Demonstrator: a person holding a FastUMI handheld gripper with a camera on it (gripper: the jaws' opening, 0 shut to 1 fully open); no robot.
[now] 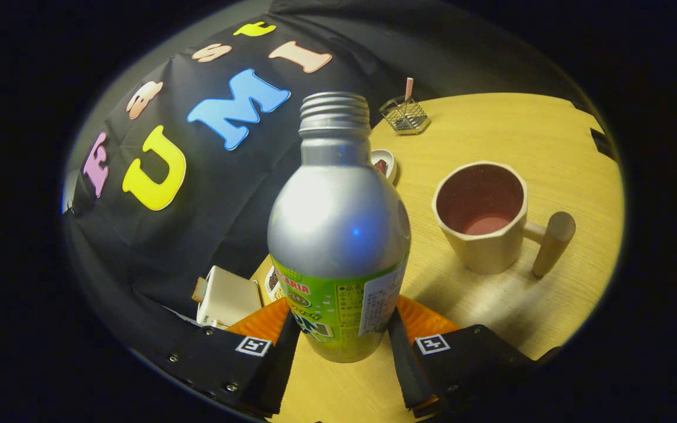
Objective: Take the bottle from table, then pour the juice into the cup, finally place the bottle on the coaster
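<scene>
Between the tongs (343, 346), the bottle (338, 235) is being gripped, uncapped; pouring into the cup (482, 217) beside it and placing are remaining.

A small wire rack (405, 116) holding a striped stick stands near the far edge of the wooden table (491, 135). A little white dish (384, 163) sits nearer in. A white boxy object (230, 296) lies at the table's edge by the black cloth wall.

Bottle (338, 235) clamped between gripper (341, 335) fingers, cap off.

Silver bottle with green label stands tilted, both fingers pressing its lower sides. Cup (482, 217) with peg handle sits beyond and to the right on the wooden table (491, 135), apart from the bottle. Wire holder (405, 116) farther back; small dish (384, 163) behind bottle; white box (228, 296) left of fingers.
</scene>
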